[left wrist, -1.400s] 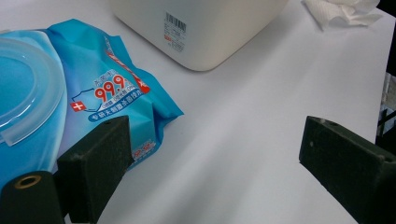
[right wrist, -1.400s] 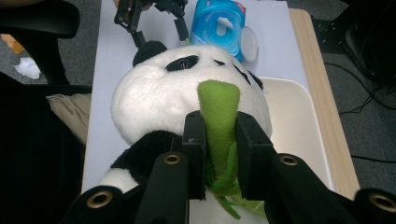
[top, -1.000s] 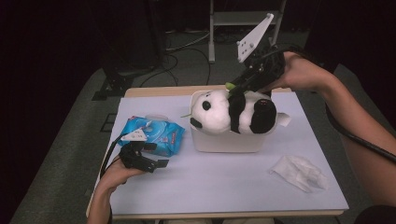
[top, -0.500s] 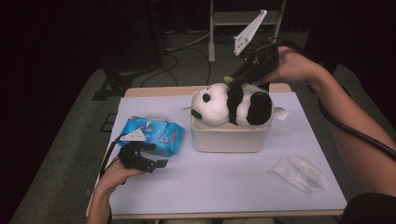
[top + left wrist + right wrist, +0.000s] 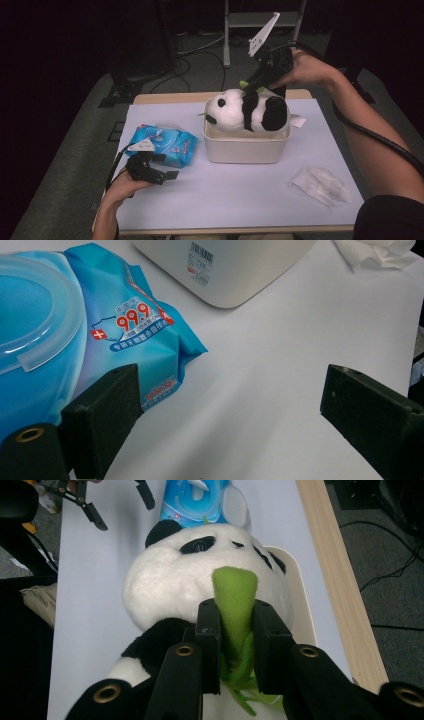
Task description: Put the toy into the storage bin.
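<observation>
The right tool point(image 5: 235, 645) pinches the toy panda point(image 5: 247, 111) by its green leaf point(image 5: 235, 600), and the panda lies in the tub point(image 5: 244, 146) already. Letting go is left. The left tool point(image 5: 225, 410) rests wide apart.

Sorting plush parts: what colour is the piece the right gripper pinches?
Green felt piece, clearest in the right gripper view.

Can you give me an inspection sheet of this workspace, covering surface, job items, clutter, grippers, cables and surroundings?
Surface: white table with a wooden far edge.
Job's things: plush panda lying in the cream bin; green felt piece on the panda.
Clutter: blue wipes pack left of the bin; crumpled tissue at the near right.
Grippers: right gripper shut on the green felt piece; left gripper open beside the wipes pack, holding nothing.
Cables: black cable trailing along the right forearm; more on the floor behind.
Surroundings: dark room, metal rack at the back.
</observation>
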### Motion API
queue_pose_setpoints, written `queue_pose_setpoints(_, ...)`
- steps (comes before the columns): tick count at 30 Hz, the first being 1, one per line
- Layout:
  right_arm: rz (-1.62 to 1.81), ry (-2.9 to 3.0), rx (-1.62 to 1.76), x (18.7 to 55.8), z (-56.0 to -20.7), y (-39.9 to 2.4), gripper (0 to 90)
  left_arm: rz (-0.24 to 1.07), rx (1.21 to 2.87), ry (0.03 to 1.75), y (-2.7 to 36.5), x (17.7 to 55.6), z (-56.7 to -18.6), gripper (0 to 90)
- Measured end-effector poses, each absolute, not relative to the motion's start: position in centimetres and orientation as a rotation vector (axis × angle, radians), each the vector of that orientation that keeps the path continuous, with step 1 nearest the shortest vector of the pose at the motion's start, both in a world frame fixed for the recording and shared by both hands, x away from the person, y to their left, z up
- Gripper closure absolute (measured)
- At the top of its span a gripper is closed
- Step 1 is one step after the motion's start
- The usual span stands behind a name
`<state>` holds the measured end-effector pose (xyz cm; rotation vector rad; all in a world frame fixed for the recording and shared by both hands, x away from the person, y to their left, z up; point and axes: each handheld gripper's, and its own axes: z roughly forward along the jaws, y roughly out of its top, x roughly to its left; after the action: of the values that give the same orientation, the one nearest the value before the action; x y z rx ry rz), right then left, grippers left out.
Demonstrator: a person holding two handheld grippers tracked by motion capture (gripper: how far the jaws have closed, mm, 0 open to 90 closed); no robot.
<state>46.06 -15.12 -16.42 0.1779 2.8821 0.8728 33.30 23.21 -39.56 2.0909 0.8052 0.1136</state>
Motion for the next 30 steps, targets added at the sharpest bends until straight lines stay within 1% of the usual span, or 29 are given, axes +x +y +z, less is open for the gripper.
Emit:
queue_pose_setpoints(13,0.882,2.903,0.198,47.5,-18.2,-15.0,75.1,0.118,2.097,0.805,23.3,33.3,-39.6,8.9)
queue_pose_setpoints(30,0.871,2.941,0.214,48.3,-20.6,-14.6,75.0,0.118,2.101,0.804,23.3,33.2,-39.5,9.0)
